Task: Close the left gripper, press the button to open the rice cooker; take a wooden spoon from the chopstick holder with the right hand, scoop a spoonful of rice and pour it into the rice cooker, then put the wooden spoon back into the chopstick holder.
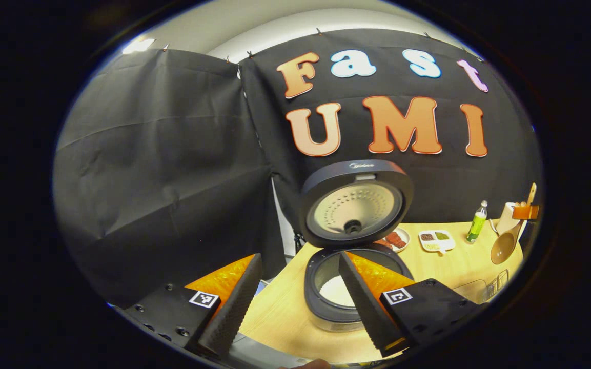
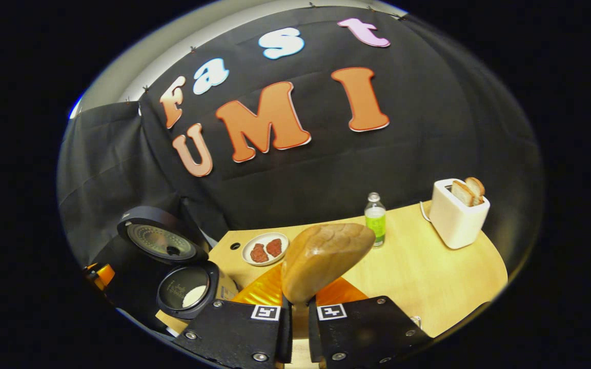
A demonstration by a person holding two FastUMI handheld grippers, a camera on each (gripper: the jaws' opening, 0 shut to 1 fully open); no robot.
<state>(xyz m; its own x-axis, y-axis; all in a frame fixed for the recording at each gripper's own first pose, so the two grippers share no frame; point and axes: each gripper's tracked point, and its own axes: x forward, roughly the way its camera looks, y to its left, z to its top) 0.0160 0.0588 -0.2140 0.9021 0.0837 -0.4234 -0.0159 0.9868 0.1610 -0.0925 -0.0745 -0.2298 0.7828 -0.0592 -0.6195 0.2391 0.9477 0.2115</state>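
- Left gripper view looks from close above the open rice cooker (image 1: 349, 246), facing the booth wall.
- Right gripper view sits farther right, looking leftward across the surface (image 2: 428, 277).
- Both share cooker, bottle (image 2: 375, 219) and plate (image 2: 265, 248).

The left gripper (image 1: 295, 302) has two black blocks with round screws, and each carries a square black-and-white marker. The wedge-shaped fingers (image 1: 231, 310) have a ribbed inner face. The right gripper (image 2: 296, 312) has the same blocks, markers and silver screws.
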